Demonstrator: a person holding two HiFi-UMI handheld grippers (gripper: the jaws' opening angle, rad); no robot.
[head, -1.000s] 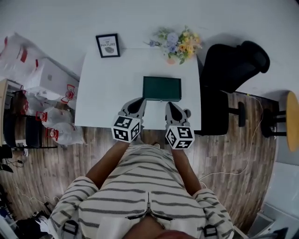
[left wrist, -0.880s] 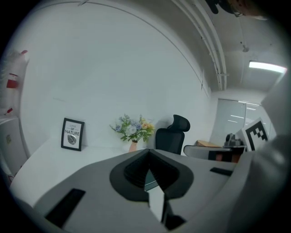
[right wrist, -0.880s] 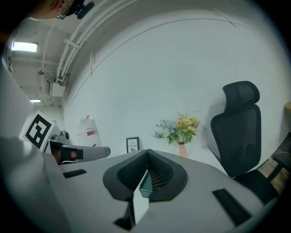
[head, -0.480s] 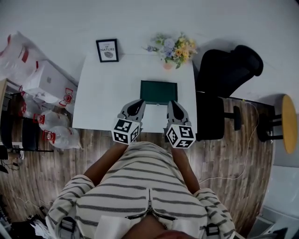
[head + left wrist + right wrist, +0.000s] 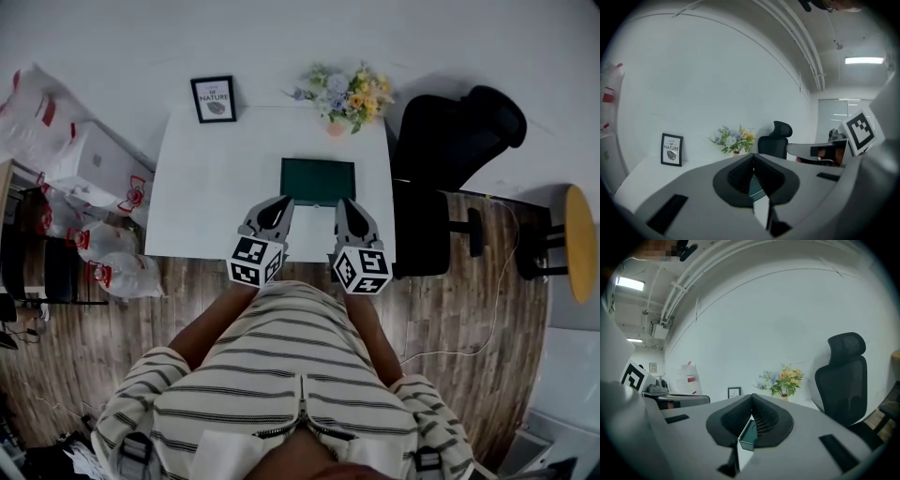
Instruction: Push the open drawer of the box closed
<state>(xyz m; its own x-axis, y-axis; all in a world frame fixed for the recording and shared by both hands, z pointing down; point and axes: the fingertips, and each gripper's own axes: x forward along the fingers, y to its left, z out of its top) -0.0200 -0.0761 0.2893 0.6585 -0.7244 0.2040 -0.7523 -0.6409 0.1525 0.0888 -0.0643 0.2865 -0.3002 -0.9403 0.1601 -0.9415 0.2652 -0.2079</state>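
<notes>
Two claws pressed together, just short of the green box (image 5: 318, 181).
Both the left claw (image 5: 277, 202) and the right claw (image 5: 346, 203) have their jaws closed on nothing. They hang side by side over the near edge of the white surface (image 5: 211, 187). The box sits mid-surface just beyond their tips. A framed print (image 5: 213, 98) and flowers (image 5: 345, 92) stand at the far edge, with a black chair (image 5: 459, 131) alongside.

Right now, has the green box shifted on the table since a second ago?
No. The box keeps its spot on the table, at the same offset from the frame and the flowers.
</notes>
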